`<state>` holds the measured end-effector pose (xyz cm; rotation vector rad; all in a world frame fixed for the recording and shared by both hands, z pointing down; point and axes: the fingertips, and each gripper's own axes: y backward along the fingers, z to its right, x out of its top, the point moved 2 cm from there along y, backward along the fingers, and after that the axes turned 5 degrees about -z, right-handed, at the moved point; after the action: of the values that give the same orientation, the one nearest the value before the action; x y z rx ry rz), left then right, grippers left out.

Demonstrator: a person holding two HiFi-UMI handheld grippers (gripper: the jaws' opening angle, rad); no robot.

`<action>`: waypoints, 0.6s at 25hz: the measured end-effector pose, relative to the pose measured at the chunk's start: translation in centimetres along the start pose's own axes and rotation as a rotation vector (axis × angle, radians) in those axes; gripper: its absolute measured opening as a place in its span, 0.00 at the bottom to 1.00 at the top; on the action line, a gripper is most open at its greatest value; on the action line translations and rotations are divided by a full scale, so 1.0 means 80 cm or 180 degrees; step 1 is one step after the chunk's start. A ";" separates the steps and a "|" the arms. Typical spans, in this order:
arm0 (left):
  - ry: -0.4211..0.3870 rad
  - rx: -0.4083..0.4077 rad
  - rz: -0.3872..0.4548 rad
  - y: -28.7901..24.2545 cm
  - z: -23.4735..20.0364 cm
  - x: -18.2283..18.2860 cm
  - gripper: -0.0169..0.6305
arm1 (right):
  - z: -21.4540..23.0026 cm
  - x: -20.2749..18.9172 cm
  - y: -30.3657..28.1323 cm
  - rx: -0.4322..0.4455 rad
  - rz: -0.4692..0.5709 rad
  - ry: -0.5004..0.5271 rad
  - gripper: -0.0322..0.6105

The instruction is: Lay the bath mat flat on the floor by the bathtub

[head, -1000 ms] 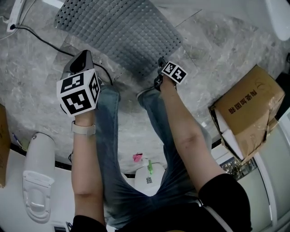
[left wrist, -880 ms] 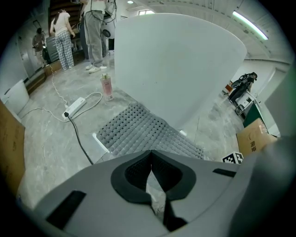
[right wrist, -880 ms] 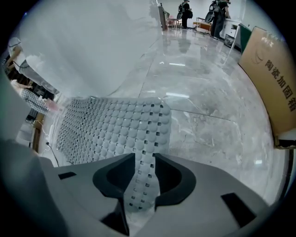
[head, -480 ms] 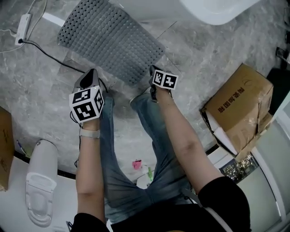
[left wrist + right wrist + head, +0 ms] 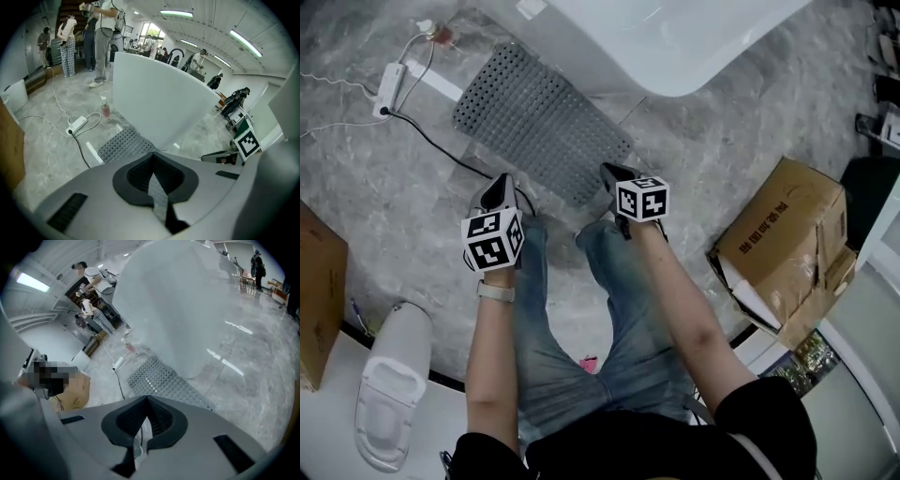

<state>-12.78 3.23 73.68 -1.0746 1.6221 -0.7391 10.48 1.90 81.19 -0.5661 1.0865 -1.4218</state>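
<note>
Mat: one grey bath mat point(image 5: 539, 127) is lying flat on the floor point(image 5: 712, 159), its far edge beside the white bathtub point(image 5: 675, 37).
Left hand-held gripper point(image 5: 500, 187): its jaws are pressing together, gripping nothing.
Right hand-held gripper point(image 5: 610, 174): its jaws are likewise pressing together, empty, above the mat's near edge.
Writing: red print is showing on one cardboard box point(image 5: 778, 244), too small to read.

Perforated rubbery bath mat point(image 5: 542, 125), glossy bathtub point(image 5: 694, 37)

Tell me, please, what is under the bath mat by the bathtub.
The grey bath mat lies flat on the marbled floor beside the bathtub. The floor shows all round it; whatever lies directly beneath is covered.
</note>
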 end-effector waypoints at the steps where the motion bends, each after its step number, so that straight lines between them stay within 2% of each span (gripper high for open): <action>1: -0.0030 -0.0015 0.0044 0.010 0.004 0.010 0.05 | -0.013 0.015 0.016 0.0033 0.0059 0.0056 0.09; 7: -0.0219 -0.0122 0.0140 0.092 0.034 0.042 0.05 | -0.104 0.073 0.125 0.0126 0.0341 0.0376 0.09; 15: -0.0421 -0.0353 0.0391 0.207 0.079 0.128 0.05 | -0.206 0.168 0.279 0.0121 0.0843 0.0736 0.09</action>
<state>-12.50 1.08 53.36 -1.0688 1.6142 -0.4919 5.07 -3.16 51.29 -0.2225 1.2639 -1.2925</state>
